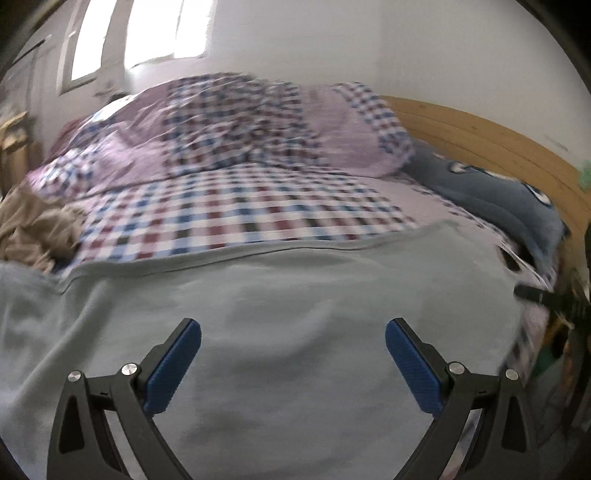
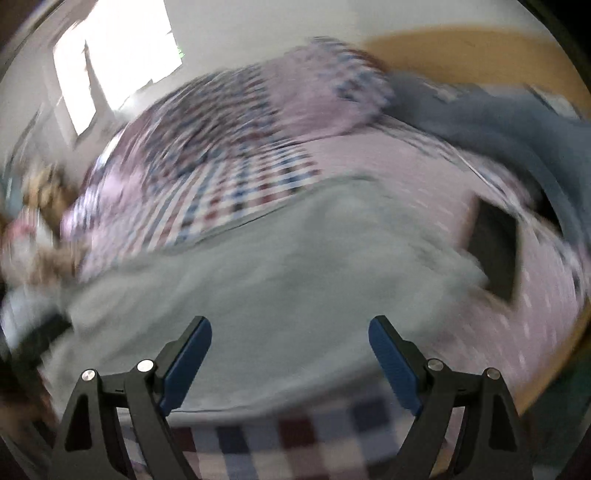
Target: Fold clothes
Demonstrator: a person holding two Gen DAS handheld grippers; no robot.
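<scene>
Garment [image 1: 288,295]: pale grey-green cloth, spread flat across the near part of the bed; a hemmed edge runs along its far side. Also in the right wrist view [image 2: 280,266], blurred, with its near edge lying on the checked sheet.
Left gripper [image 1: 293,356]: fingers wide apart, holding nothing; blue pads [image 1: 173,369] above the garment. Contact with the cloth cannot be told.
Right gripper [image 2: 290,354]: fingers spread wide, nothing between them; above the garment's near edge.
Sheet [image 1: 240,218]: red, blue and white check with lilac borders, under the garment.
Duvet [image 1: 229,125]: same check and lilac, bunched at the far side of the bed.
Pillow [image 1: 491,192]: blue-grey, against the headboard, right of the duvet.
Headboard [image 1: 480,136]: light wood, right side.
Tan cloth [image 1: 33,229]: crumpled heap at the left edge of the bed, beside the garment.
Dark panel [image 2: 496,251]: black shape just right of the garment; too blurred to identify.
Window [image 1: 162,29]: bright, far wall.
</scene>
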